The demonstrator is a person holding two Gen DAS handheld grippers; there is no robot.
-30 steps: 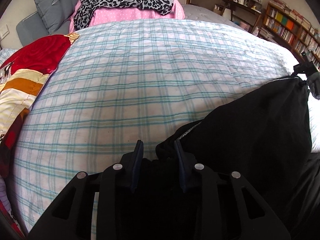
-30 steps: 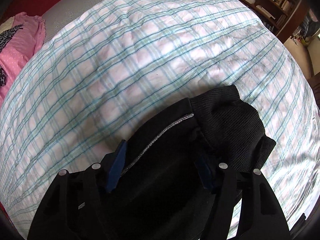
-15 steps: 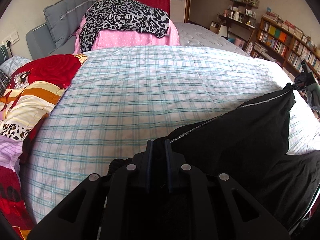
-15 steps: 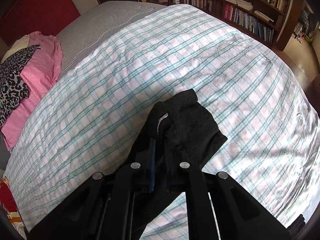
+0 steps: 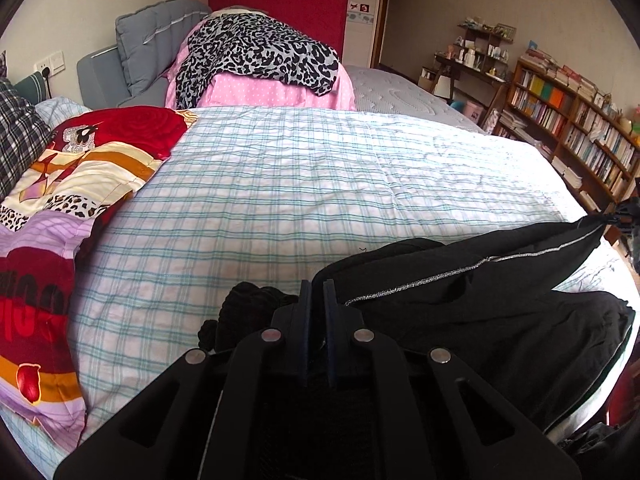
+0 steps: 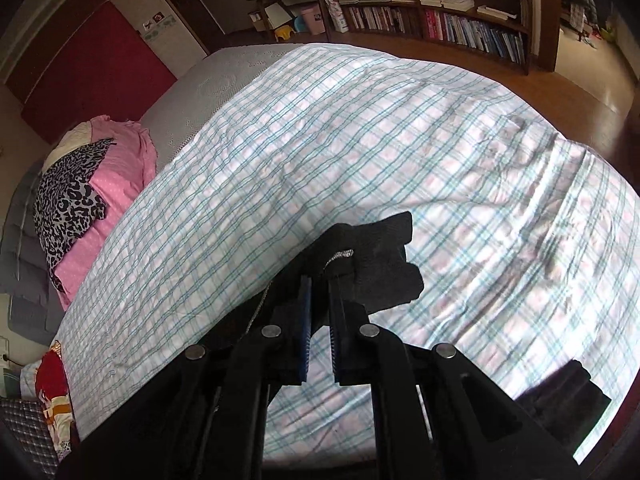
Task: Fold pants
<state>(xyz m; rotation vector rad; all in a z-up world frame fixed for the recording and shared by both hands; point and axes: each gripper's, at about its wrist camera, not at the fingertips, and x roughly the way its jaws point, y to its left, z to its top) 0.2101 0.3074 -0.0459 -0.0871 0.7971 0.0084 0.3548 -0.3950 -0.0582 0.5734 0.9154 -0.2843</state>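
Observation:
The black pants [image 5: 480, 300] with a silver side stripe hang stretched between both grippers above the checked bed cover [image 5: 300, 184]. My left gripper [image 5: 316, 286] is shut on one end of the pants, a knit cuff bunched at its left. My right gripper [image 6: 320, 280] is shut on the other end, with the ribbed black cuff [image 6: 384, 264] sticking out past the fingers. The right gripper also shows at the far right of the left wrist view [image 5: 628, 216]. The lower part of the pants hangs off the bed's near edge.
A red and patterned quilt [image 5: 60, 200] lies along the bed's left side. A pink and leopard-print pile [image 5: 260, 64] sits at the head with grey cushions. Bookshelves [image 5: 568, 128] and wooden floor [image 6: 580, 80] line the right side.
Both grippers closed on the pants and lifted them off the bed cover. The fabric is now pulled taut between them, higher and further back from the bed.

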